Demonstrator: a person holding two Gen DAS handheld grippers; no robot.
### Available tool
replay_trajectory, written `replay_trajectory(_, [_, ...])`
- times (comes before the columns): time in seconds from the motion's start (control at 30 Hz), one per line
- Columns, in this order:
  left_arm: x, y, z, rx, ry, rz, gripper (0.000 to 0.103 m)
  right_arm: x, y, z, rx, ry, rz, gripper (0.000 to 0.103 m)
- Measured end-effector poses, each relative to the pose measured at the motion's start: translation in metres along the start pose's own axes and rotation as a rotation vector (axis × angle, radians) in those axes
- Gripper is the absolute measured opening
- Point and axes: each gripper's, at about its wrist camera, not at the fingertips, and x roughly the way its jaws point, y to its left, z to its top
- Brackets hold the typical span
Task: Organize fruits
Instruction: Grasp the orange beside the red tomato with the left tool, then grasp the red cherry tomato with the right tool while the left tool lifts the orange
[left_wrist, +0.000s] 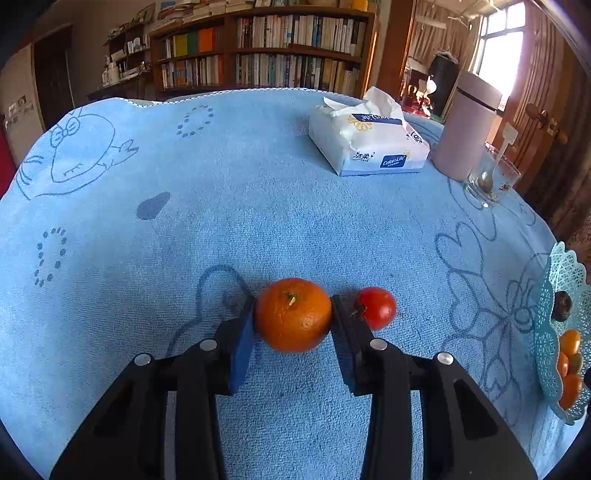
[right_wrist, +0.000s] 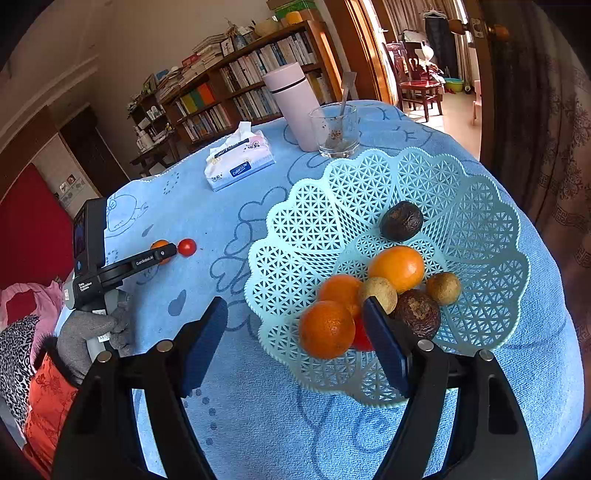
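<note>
My left gripper (left_wrist: 293, 314) is shut on an orange (left_wrist: 293, 314) that rests on the blue towel. A red tomato (left_wrist: 376, 308) lies just right of its right finger. In the right wrist view the left gripper (right_wrist: 162, 254) shows far left with the orange (right_wrist: 159, 244) and the tomato (right_wrist: 187, 247). My right gripper (right_wrist: 295, 328) is open and empty, above the near rim of a light blue lattice basket (right_wrist: 480, 229). The basket holds several oranges (right_wrist: 397, 267), two dark fruits (right_wrist: 401, 220), small brown fruits (right_wrist: 443, 288) and something red under the right finger.
A tissue pack (left_wrist: 365, 144), a pink tumbler (left_wrist: 465, 129) and a glass with a spoon (left_wrist: 491, 177) stand at the back right of the table. The basket's edge (left_wrist: 554, 295) shows at the far right in the left wrist view. A bookshelf is behind the table.
</note>
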Motion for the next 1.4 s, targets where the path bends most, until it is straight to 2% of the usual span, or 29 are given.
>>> replay_trajectory(0.27, [-0.046,0.009,-0.027,-0.048,-0.05,-0.038,0.039,0.013,0.039,0.001,-0.066,0.011,0.033,0.077])
replay_trajectory(0.43, [-0.069,0.013,-0.041,-0.042,-0.08,-0.017,0.039,0.033,0.068,0.006,-0.105,0.049,0.06,0.077])
replay_trajectory(0.8, [-0.085,0.031,-0.065,-0.066,-0.062,-0.023,0.039,0.103,0.12,0.026,-0.142,0.189,0.091,0.077])
replay_trajectory(1.07, [-0.092,0.041,-0.07,-0.095,-0.066,-0.05,0.039,0.149,0.146,0.05,-0.15,0.216,0.043,0.077])
replay_trajectory(1.17, [-0.096,0.041,-0.071,-0.091,-0.075,-0.054,0.039,0.162,0.153,0.056,-0.156,0.215,0.031,0.074])
replay_trajectory(1.4, [-0.092,0.042,-0.072,-0.1,-0.06,-0.075,0.039,0.191,0.166,0.061,-0.209,0.214,-0.027,0.055])
